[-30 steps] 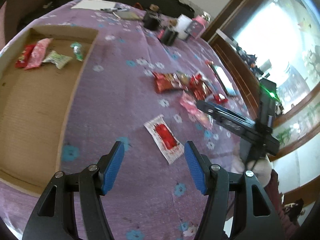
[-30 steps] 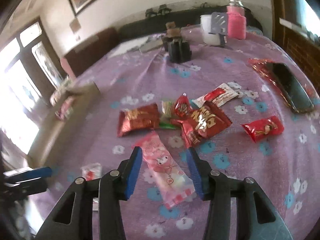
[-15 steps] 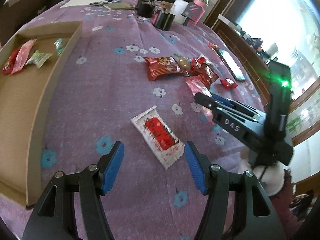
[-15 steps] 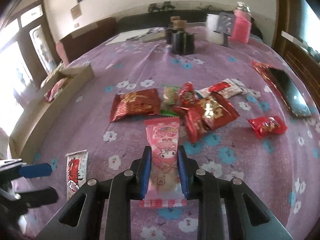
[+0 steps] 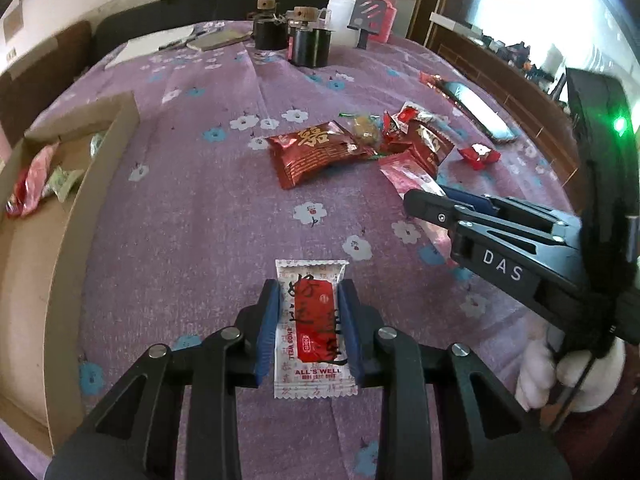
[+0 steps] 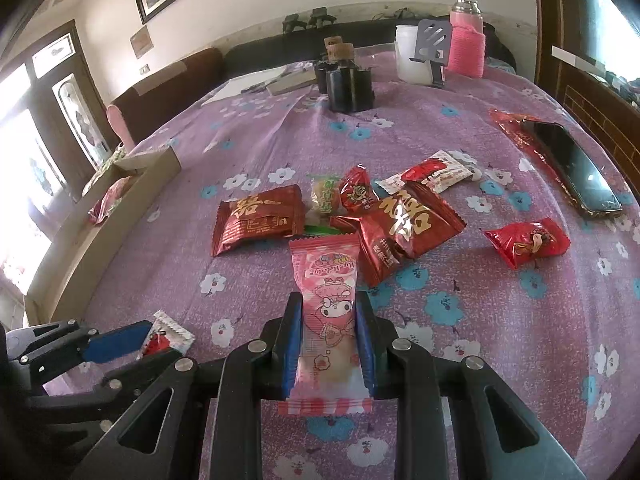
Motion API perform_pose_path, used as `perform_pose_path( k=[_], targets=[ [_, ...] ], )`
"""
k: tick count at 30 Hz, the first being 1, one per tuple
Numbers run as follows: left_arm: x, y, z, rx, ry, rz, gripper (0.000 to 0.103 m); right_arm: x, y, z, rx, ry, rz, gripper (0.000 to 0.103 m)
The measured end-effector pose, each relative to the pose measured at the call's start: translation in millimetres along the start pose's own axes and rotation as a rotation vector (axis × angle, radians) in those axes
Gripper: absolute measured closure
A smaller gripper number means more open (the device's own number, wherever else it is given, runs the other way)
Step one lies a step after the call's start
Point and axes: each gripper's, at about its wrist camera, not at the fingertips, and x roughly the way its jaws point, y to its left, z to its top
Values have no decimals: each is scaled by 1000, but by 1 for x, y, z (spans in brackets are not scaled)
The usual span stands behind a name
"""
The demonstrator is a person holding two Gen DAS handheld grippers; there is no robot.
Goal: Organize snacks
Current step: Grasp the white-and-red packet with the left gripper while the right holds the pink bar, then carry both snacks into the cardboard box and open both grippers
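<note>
Purple flowered tablecloth, my left gripper just closed, blue pads pinching a white-and-red snack packet, cardboard box at left, right view, my right gripper clamped on a pink snack packet, red packets heaped just beyond.

Open purple cloth lay clear from centre toward 9 o'clock, up to the cardboard tray's wall. At 1 o'clock a heap of snack packets blocked the way; at 3 o'clock the right gripper crowded in. Dark jars stood at 12 o'clock.
</note>
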Motion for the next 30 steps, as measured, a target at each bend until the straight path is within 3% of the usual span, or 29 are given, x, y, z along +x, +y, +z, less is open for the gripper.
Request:
perform_pose_path(
  k=[13, 15, 19, 30],
  targets=[
    [-52, 60, -6, -196, -96, -142, 76, -5, 1, -1, 5, -31, -22, 77],
    [-63, 72, -9, -215, -121, -139, 76, -10, 3, -2, 9, -45, -24, 77],
    [-84, 103, -15, -267, -161, -114, 76, -29, 15, -7, 49, -70, 54, 78],
    [-97, 191, -35, -473, -205, -52, 76, -41, 110, 27, -100, -79, 190, 78]
  ],
)
